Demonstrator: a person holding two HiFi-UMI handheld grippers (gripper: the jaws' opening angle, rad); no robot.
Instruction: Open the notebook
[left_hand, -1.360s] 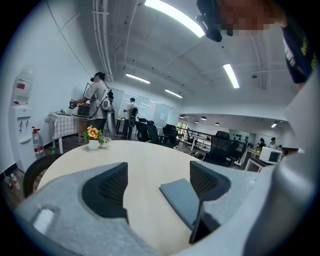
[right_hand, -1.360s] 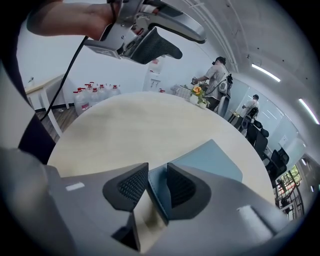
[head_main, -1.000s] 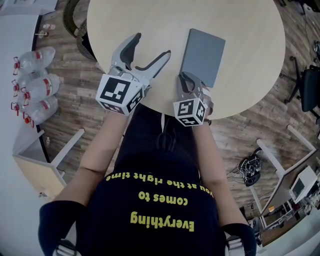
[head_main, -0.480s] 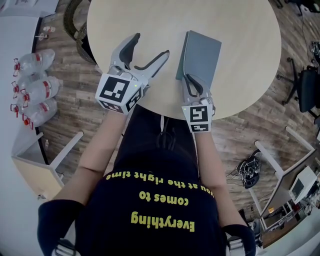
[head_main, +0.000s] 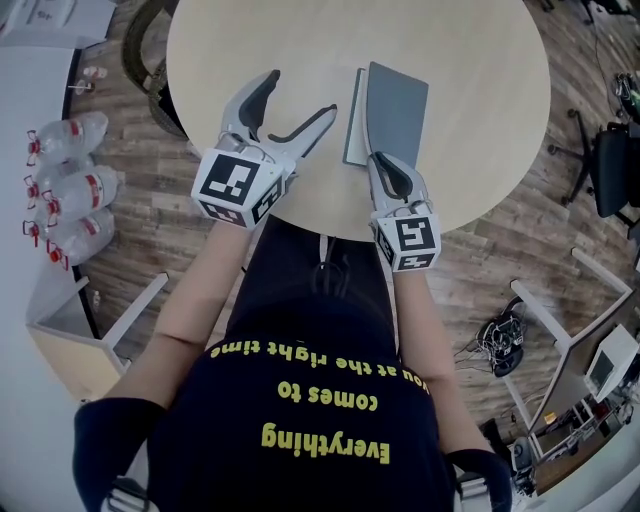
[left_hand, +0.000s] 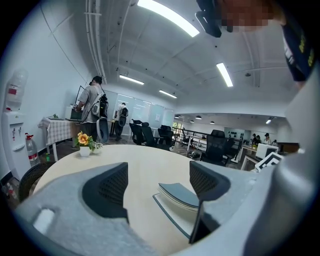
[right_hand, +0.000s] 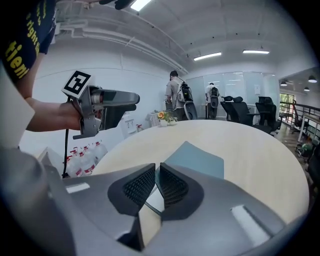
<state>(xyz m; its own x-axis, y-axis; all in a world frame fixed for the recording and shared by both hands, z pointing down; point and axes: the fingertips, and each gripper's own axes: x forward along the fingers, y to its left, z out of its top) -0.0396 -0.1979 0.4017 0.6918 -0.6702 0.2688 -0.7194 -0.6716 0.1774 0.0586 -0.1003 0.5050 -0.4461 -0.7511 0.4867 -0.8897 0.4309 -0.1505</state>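
Notebook (head_main: 398, 100) with a grey cover lies on the round pale table (head_main: 250, 40), right of the middle and close to the edge nearest the person. Its cover stands raised off the white pages along the left side, so a strip of paper shows beneath it. The right gripper (head_main: 384, 166) has its jaws pressed together on the near edge of that cover, pinching it. The right gripper view shows the thin cover caught between the two black pads (right_hand: 172, 187). The left gripper (head_main: 300, 96) is held over bare tabletop just left of the notebook, its jaws spread wide with nothing gripped, clear of the book. Farther off, a small pot of flowers (left_hand: 84, 143) sits at the table's far side. Water bottles (head_main: 70, 180) are on the wooden floor to the left, and two people (left_hand: 95, 107) stand by desks in the background.
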